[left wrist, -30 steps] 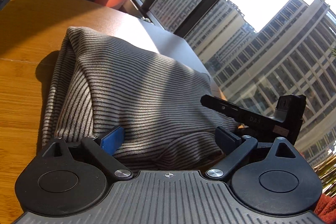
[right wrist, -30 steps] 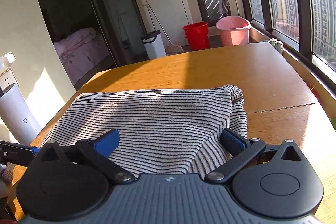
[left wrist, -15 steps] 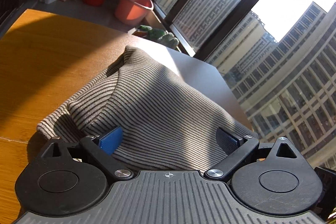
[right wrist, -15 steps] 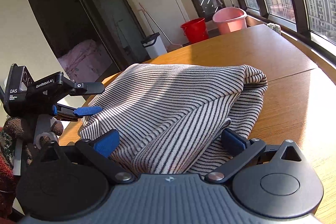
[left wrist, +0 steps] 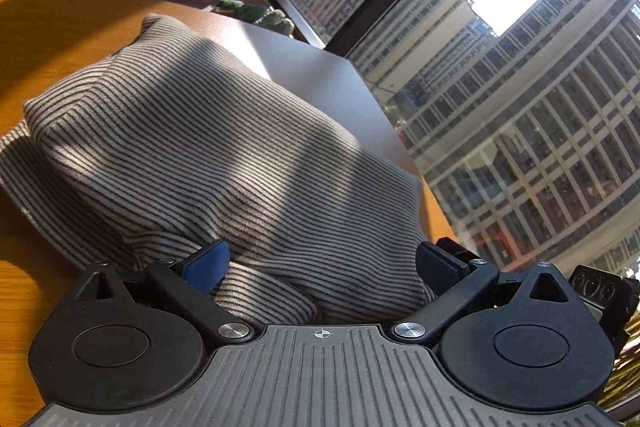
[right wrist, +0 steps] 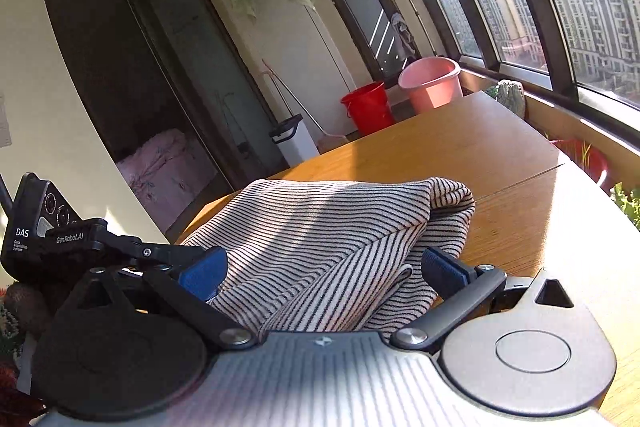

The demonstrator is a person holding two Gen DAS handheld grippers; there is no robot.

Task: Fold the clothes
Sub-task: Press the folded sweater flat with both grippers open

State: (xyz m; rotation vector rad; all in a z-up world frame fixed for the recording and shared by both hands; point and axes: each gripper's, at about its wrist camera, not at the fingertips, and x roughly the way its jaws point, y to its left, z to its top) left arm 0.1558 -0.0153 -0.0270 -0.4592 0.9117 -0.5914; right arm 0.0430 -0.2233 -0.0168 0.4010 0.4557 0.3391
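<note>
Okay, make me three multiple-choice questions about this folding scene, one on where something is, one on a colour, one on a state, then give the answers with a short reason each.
1. Where does the striped garment lie?
A. on the wooden table
B. in a bucket
C. on the floor

2. What colour is the bucket next to the pink bucket?
A. green
B. red
C. blue

3. How do the right gripper jaws stand?
A. shut with nothing between them
B. out of view
C. spread wide, cloth between them

Answers: 1 A, the cloth rests bunched on the tabletop. 2 B, it is plainly red. 3 C, both blue pads sit far apart with striped fabric between.
</note>
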